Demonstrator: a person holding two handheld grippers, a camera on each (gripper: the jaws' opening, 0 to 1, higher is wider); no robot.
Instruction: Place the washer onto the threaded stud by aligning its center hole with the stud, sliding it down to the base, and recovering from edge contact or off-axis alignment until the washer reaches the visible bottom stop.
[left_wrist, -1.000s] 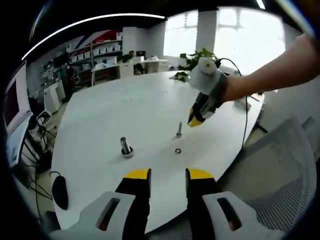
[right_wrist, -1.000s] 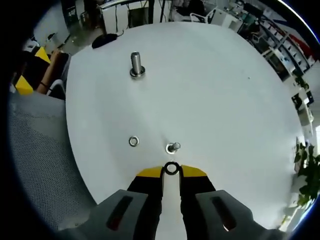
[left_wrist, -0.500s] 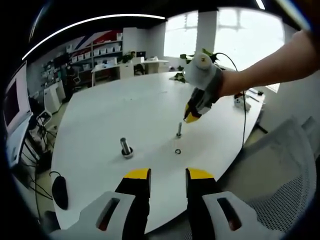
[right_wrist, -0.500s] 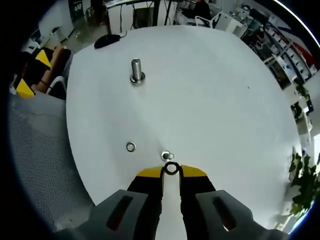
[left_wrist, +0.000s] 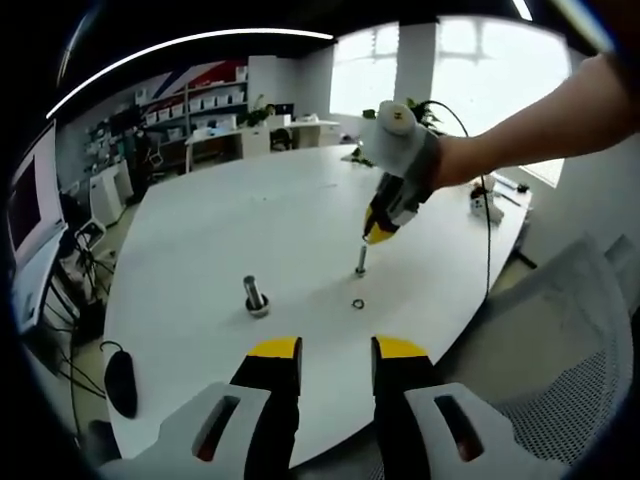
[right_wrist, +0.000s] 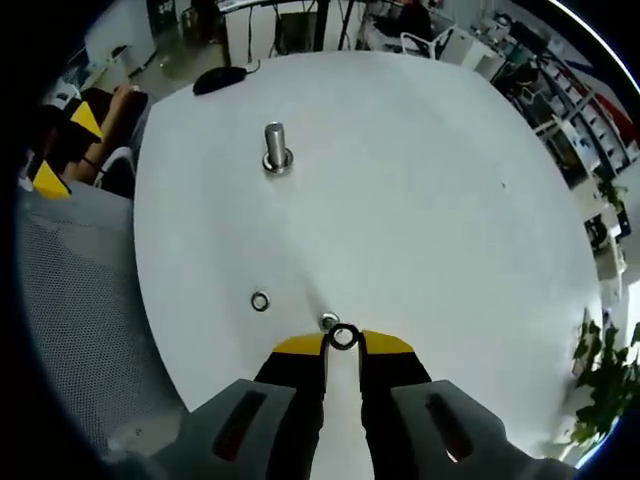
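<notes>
Near the table's (right_wrist: 450, 200) front edge, the right gripper (right_wrist: 343, 343) pinches a washer (right_wrist: 343, 336) just above the small threaded stud (right_wrist: 328, 321). Its hole sits slightly off-axis, so the rim may catch the stud's tip. The left gripper (left_wrist: 336, 350) waits, spread, holding nothing.

- Left tool (left_wrist: 336, 352): two black jaws capped in yellow, set on pale grey housings with dark slots.
- Right tool (right_wrist: 343, 348): same yellow tips; a thin dark cable seems to trail from its white-grey body.
- Forearm (left_wrist: 545, 125) bare, no sleeve.
</notes>
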